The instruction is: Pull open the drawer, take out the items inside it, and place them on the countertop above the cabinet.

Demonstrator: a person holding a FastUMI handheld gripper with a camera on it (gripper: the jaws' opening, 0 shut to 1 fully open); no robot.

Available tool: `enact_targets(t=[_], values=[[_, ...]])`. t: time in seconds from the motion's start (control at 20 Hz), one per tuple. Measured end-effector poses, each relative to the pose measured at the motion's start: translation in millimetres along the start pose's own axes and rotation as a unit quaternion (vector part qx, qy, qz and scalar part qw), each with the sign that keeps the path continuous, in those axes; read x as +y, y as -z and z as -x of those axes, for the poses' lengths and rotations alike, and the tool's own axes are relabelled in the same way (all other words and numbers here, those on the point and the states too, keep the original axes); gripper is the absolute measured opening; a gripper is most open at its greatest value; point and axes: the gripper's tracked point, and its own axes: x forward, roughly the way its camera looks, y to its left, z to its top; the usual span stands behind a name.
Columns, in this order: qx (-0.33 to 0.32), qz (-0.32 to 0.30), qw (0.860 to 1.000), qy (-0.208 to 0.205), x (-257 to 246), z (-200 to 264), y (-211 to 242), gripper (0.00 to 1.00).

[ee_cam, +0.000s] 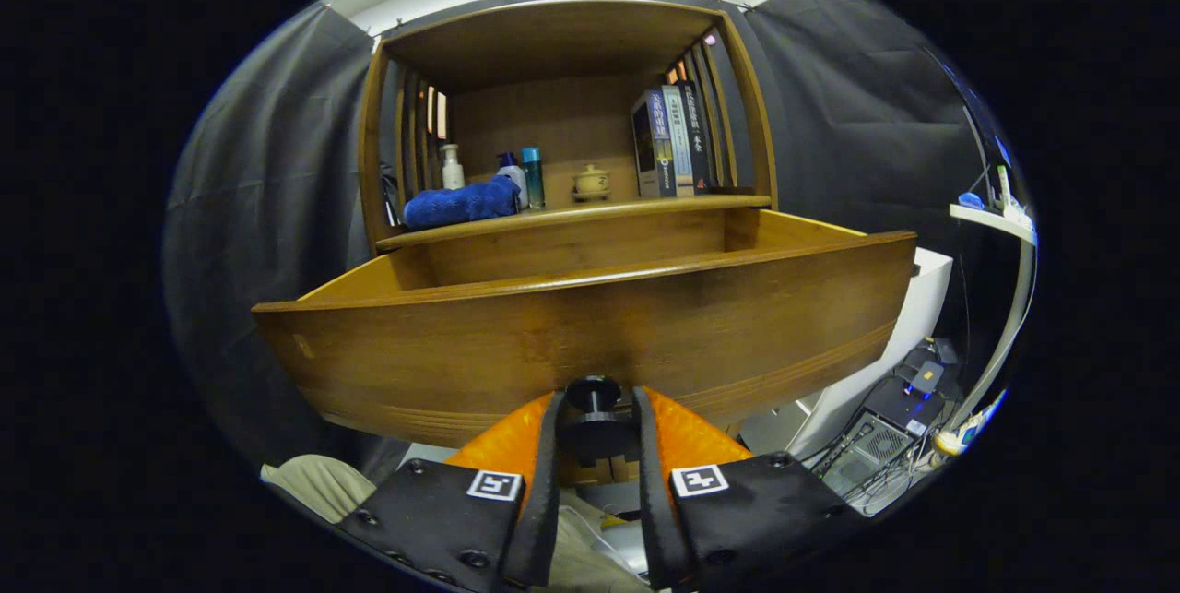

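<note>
Presently: gripper point(595, 409), both fingers closed on the dark round knob point(593, 395) at the middle of the drawer point(516, 335) front. Drawer: wooden, pulled out from the cabinet point(562, 233); its inside is hidden behind the front panel. Countertop point(645, 206) above, far side: blue towel point(461, 203) at left, white pump bottle point(452, 167), two blue bottles point(533, 176), small lidded pot point(590, 180) mid, upright books point(671, 141) at right.
</note>
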Motion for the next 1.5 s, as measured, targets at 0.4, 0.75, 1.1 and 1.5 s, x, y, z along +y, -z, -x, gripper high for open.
enact_targets(t=[0.4,0.75,1.1,1.5], values=[[-0.048,-0.010,0.999,-0.002,4.5,21.8,-66.0,0.70],[-0.070,-0.028,0.997,-0.013,6.9,16.6,-117.3,0.95],[0.012,-0.053,0.998,0.008,10.9,-27.0,-133.3,0.98],[0.116,-0.025,0.993,0.005,21.4,-89.1,-137.8,0.99]])
